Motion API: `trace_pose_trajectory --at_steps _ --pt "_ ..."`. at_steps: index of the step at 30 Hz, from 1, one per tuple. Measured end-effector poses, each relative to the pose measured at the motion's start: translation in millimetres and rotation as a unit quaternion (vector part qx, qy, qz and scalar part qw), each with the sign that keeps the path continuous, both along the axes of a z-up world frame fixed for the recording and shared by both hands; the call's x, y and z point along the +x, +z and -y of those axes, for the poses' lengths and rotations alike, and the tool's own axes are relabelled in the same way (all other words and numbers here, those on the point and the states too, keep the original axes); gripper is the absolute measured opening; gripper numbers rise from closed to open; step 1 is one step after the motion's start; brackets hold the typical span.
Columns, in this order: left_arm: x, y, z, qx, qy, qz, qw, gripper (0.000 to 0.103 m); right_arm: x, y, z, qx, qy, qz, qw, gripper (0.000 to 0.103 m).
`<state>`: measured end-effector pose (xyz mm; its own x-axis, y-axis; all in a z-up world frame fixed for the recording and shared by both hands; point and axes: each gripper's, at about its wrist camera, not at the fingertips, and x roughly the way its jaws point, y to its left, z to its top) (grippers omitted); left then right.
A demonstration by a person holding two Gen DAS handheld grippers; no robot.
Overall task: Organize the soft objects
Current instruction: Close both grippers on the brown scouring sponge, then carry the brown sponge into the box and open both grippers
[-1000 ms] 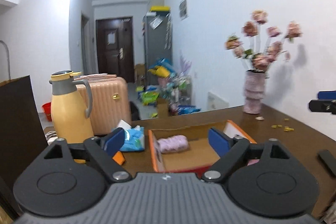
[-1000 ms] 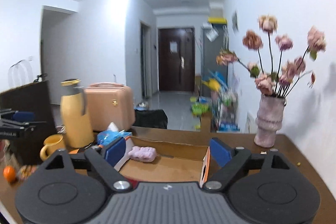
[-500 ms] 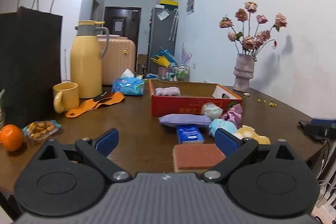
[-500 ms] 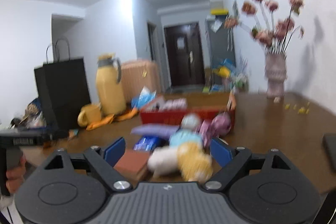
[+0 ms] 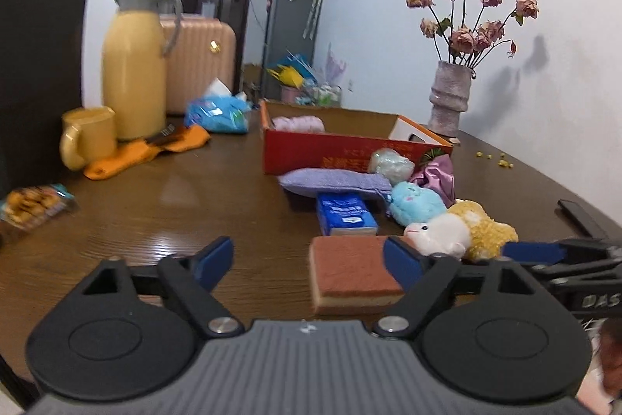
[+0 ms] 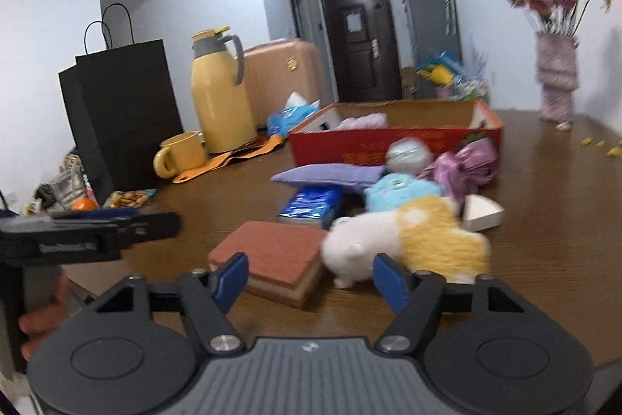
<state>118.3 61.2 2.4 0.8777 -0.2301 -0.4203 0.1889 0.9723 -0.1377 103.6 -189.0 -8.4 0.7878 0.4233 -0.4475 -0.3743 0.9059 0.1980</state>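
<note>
A red cardboard box stands on the brown table and holds a pink soft roll. In front of it lie a purple pouch, a blue tissue pack, a blue plush, a white-and-yellow plush, a pink satin item and a brown sponge. My left gripper is open just before the sponge. My right gripper is open, close to the sponge and the white-and-yellow plush.
A yellow thermos, yellow mug, orange strap, blue wipes pack and black paper bag stand at the left. A vase of flowers stands at the back right. A snack packet lies at the left edge.
Both grippers have pulled back from over the box and dropped low to the table's near edge, so the pile of soft objects is in front of them now. Both stay open.
</note>
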Motion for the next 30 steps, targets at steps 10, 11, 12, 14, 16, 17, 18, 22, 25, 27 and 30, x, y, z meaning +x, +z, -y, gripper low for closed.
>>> trace_pose_trajectory --at_steps 10,11,12,14,16,17,18,22,25,27,30 --pt "65.6 -26.3 1.4 -0.065 -0.06 -0.099 0.9911 0.032 75.1 -32.0 -11.4 0.073 0.011 -0.081 0.994 0.03" --pt "68.7 -27.8 1.2 -0.069 -0.061 -0.104 0.9903 0.032 78.7 -32.3 -10.5 0.077 0.013 -0.082 0.994 0.028" --pt "70.5 -28.7 0.7 -0.073 -0.061 -0.105 0.9899 0.032 82.5 -32.0 -9.9 0.08 0.016 -0.085 0.993 0.028" --pt "72.4 -28.2 0.2 -0.078 -0.062 -0.108 0.9892 0.031 88.2 -32.9 -7.8 0.087 0.02 -0.091 0.992 0.028" --pt "73.6 -28.7 -0.7 -0.086 -0.061 -0.112 0.9881 0.031 90.2 -33.9 -6.4 0.091 0.024 -0.093 0.991 0.028" --pt "73.7 -28.7 -0.6 -0.088 -0.061 -0.112 0.9879 0.031 89.7 -34.3 -5.6 0.092 0.025 -0.092 0.991 0.028" --pt "73.0 -28.5 -0.5 -0.088 -0.06 -0.113 0.9879 0.03 88.4 -34.5 -5.7 0.09 0.025 -0.089 0.992 0.027" --pt "65.4 -18.7 3.2 -0.081 -0.063 -0.096 0.9901 0.03 78.2 -28.8 -9.4 0.07 0.028 -0.072 0.995 0.027" --pt "55.5 -5.5 3.3 -0.084 -0.069 -0.076 0.9912 0.03 70.6 -21.2 -3.2 0.087 0.029 -0.066 0.994 0.027" --pt "46.7 5.4 4.7 -0.084 -0.072 -0.06 0.9921 0.03 64.7 -14.0 2.9 0.108 0.031 -0.065 0.992 0.027" --pt "35.3 22.9 8.3 -0.089 -0.078 -0.034 0.9924 0.03 55.0 2.1 10.6 0.128 0.03 -0.048 0.99 0.027"
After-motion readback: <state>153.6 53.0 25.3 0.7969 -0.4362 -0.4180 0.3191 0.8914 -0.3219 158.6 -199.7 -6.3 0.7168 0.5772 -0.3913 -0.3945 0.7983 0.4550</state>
